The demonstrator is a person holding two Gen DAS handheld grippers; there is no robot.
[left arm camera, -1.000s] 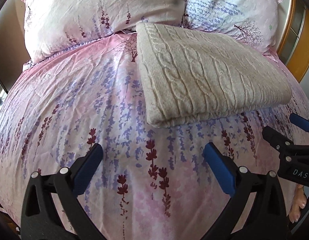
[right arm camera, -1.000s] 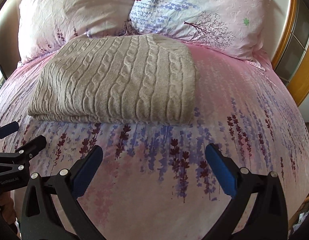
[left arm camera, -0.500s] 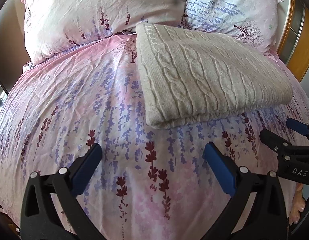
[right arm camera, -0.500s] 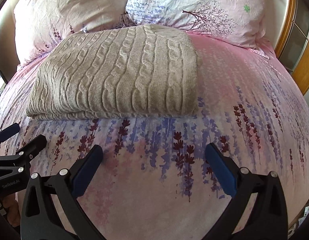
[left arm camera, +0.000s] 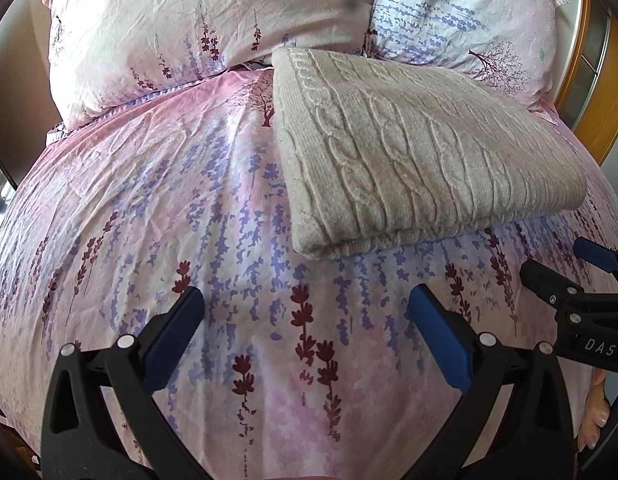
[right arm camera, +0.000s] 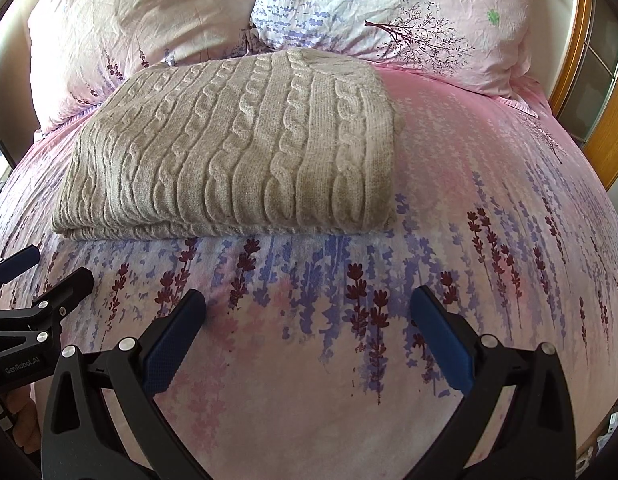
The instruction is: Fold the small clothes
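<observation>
A beige cable-knit sweater (left arm camera: 413, 152) lies folded into a flat rectangle on the floral bedspread (left arm camera: 157, 208), just below the pillows. It also shows in the right wrist view (right arm camera: 245, 152). My left gripper (left arm camera: 305, 304) is open and empty, hovering over the bedspread below the sweater's near left corner. My right gripper (right arm camera: 309, 304) is open and empty, below the sweater's near right edge. Each gripper shows at the side of the other's view: the right one (left arm camera: 585, 272), the left one (right arm camera: 41, 272).
Two floral pillows (left arm camera: 213, 20) (right arm camera: 405, 12) lean at the head of the bed. A wooden frame with glass panels (right arm camera: 597, 64) stands at the right. The pink bedspread (right arm camera: 489, 208) stretches right of the sweater.
Both grippers have eased slightly toward the folded sweater, which looms a little larger. The sweater itself has not moved, and both jaws stay open.
</observation>
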